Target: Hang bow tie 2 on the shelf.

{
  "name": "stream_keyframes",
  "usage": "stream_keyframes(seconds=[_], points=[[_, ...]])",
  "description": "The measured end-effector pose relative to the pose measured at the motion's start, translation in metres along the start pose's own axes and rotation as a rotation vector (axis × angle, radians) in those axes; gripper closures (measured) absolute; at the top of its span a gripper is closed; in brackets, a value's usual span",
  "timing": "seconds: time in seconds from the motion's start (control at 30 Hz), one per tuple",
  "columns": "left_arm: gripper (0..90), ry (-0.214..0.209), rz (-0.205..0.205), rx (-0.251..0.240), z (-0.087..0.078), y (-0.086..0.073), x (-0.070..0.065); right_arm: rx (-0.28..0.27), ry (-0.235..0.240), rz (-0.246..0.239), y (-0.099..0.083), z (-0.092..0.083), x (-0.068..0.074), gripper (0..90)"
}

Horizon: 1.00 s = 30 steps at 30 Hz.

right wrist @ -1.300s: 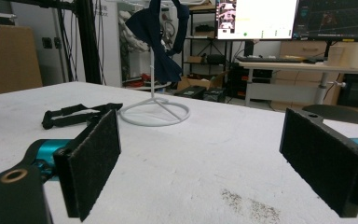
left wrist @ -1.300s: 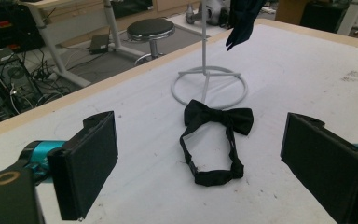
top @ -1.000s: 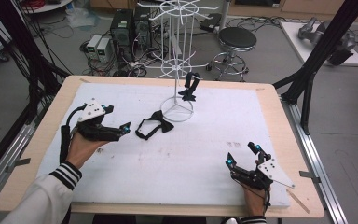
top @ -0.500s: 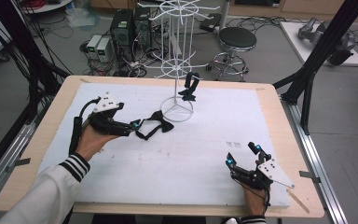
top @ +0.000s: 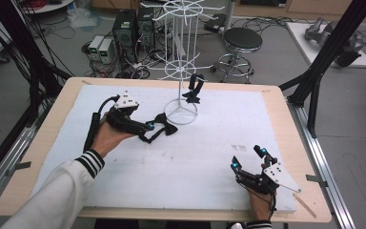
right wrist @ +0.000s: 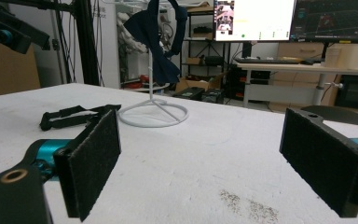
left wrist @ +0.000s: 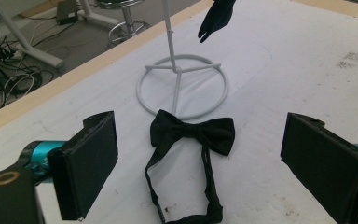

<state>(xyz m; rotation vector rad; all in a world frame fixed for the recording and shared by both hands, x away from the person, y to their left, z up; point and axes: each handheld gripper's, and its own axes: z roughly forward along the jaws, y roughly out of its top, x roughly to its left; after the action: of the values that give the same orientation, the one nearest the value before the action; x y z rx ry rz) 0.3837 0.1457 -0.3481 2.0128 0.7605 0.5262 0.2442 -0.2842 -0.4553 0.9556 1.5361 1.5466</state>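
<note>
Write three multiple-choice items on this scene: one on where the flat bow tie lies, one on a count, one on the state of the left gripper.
1. Where does the bow tie on the table lie?
A. beside the ring base of the white wire stand, on the white mat
B. at the table's right edge
C. hung on the stand's top tier

2. How many bow ties are in the scene?
A. one
B. two
C. four

3. What is the state of the left gripper?
A. shut on the strap
B. open, with the tie between its jaws
C. shut on nothing

Answers:
1 A: the left gripper view shows the tie flat on the mat just short of the ring base.
2 B: one lies on the mat and a hanging bow tie is on the stand.
3 B: both black pads stand wide apart, touching nothing.
</note>
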Motion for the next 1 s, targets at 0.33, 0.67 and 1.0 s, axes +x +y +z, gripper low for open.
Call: stream_keyframes(seconds=[0.33, 0.67, 1.0], points=[[11.5, -0.004, -0.004, 0.023, 0.020, 0.006, -0.008, 0.000, -0.001, 0.000, 0.000, 0.000, 0.000, 11.8], [11.8, -0.012, -0.031, 0.034, 0.036, 0.004, -0.008, 0.001, -0.001, 0.000, 0.000, 0.000, 0.000, 11.8], [11.9, -0.018, -0.043, 0.085, 0.054, -0.001, -0.013, 0.001, -0.001, -0.002, 0.000, 0.000, 0.000, 11.8]])
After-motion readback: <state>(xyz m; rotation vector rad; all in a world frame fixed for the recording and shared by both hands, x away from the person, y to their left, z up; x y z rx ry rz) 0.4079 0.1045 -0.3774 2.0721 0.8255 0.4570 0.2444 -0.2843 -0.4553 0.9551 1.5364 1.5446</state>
